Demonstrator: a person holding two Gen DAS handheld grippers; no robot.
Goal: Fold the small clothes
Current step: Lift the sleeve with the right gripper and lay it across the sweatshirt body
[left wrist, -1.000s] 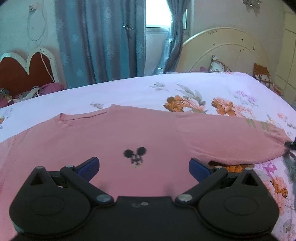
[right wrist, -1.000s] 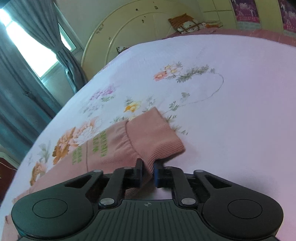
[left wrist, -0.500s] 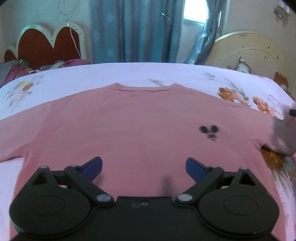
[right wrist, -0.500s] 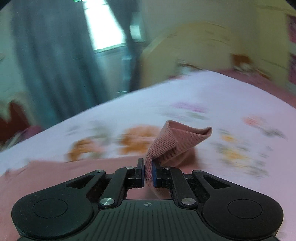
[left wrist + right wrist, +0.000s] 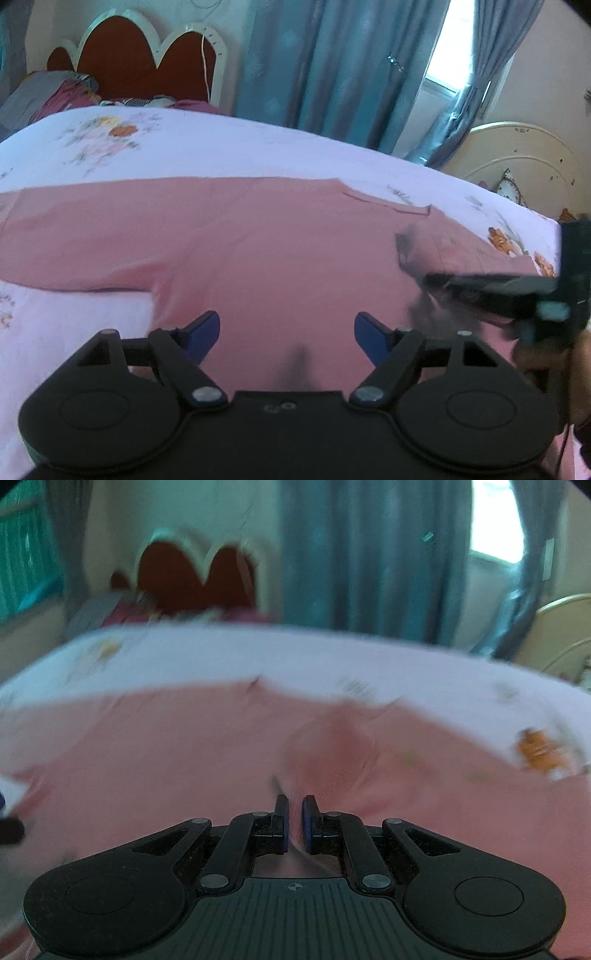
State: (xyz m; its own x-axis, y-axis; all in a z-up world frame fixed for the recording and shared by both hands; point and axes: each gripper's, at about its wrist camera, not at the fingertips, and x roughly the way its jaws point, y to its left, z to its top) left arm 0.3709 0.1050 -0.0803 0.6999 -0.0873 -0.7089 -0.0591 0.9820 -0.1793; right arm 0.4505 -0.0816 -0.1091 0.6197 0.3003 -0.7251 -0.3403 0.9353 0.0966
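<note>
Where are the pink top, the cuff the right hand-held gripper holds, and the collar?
pink top (image 5: 280, 266), left wrist view, chest panel.
cuff (image 5: 332, 753), right wrist view, ribbed fabric above the jaws.
collar (image 5: 388, 205), left wrist view, neckline edge.

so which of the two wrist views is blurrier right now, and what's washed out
The right wrist view is the blurrier: the pink sweater and floral bedsheet smear sideways, only the right gripper, shut on pink fabric, stays sharp. The left wrist view is mostly crisp, though the right gripper streaks across its right edge. The window blows out white in both, and the fisheye bows the bed.
</note>
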